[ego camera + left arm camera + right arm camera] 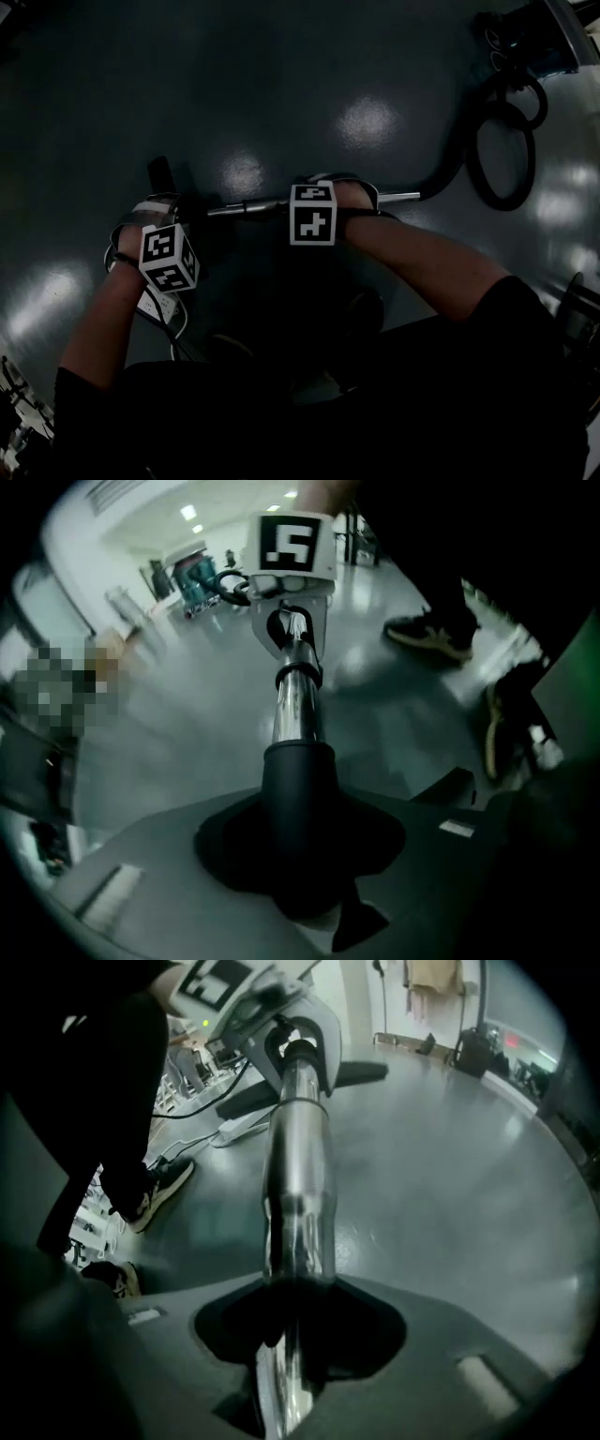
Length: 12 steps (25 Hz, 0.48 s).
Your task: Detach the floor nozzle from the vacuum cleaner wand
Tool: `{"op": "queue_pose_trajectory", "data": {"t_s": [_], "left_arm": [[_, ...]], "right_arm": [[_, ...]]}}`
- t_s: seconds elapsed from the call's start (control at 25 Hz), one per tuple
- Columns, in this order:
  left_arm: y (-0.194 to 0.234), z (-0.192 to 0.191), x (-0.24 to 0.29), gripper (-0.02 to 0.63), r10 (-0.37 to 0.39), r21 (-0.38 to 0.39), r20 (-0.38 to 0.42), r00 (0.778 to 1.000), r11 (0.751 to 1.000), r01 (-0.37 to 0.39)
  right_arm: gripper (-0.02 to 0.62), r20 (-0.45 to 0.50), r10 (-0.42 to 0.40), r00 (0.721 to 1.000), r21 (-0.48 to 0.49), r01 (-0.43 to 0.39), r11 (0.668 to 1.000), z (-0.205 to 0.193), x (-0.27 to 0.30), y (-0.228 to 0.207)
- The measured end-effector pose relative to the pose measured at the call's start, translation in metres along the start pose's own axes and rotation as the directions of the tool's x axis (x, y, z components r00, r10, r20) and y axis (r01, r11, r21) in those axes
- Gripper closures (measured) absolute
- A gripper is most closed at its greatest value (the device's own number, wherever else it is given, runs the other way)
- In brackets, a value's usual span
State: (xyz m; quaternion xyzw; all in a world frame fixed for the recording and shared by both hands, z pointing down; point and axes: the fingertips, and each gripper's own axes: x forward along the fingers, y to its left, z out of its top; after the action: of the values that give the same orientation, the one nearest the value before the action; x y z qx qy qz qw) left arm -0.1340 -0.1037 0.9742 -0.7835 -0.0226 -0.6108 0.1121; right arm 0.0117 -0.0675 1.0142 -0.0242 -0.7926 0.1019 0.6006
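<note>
The chrome wand [253, 206] lies level above the dark floor and runs left to right. My left gripper [186, 210] is at the wand's left end, shut on the black neck collar [298, 789] where the wand [295, 700] enters it. A dark part of the floor nozzle [161, 174] shows just beyond that hand. My right gripper [323, 194] is further right and is shut on the bare chrome wand [298, 1147]. In the right gripper view, the flat dark nozzle [361, 1072] lies behind the left gripper [281, 1030].
A black hose [502, 155] loops off the wand's right end to the vacuum body [525, 37] at top right. White cable [161, 305] lies under my left arm. The person's shoes [431, 635] stand close by. Furniture lines the far walls.
</note>
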Motion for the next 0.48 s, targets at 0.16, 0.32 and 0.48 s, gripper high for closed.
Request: {"op": "queue_pose_trajectory", "data": {"t_s": [0.16, 0.32, 0.48], "left_arm": [[0.004, -0.001, 0.002, 0.465, -0.045, -0.051, -0.003, 0.999, 0.998, 0.045], [-0.043, 0.011, -0.024, 0.458, -0.539, -0.386, 0.248, 0.805, 0.707, 0.592], [-0.052, 0.018, -0.033, 0.453, -0.587, -0.416, 0.338, 0.736, 0.608, 0.676]], "right_arm": [[0.460, 0.000, -0.021, 1.000, 0.006, 0.021, 1.000, -0.002, -0.005, -0.007], [0.460, -0.025, -0.077, 0.997, -0.099, 0.074, 0.992, 0.001, -0.001, 0.002], [0.460, -0.031, -0.079, 0.996, -0.115, 0.075, 0.991, 0.000, 0.001, 0.007]]}}
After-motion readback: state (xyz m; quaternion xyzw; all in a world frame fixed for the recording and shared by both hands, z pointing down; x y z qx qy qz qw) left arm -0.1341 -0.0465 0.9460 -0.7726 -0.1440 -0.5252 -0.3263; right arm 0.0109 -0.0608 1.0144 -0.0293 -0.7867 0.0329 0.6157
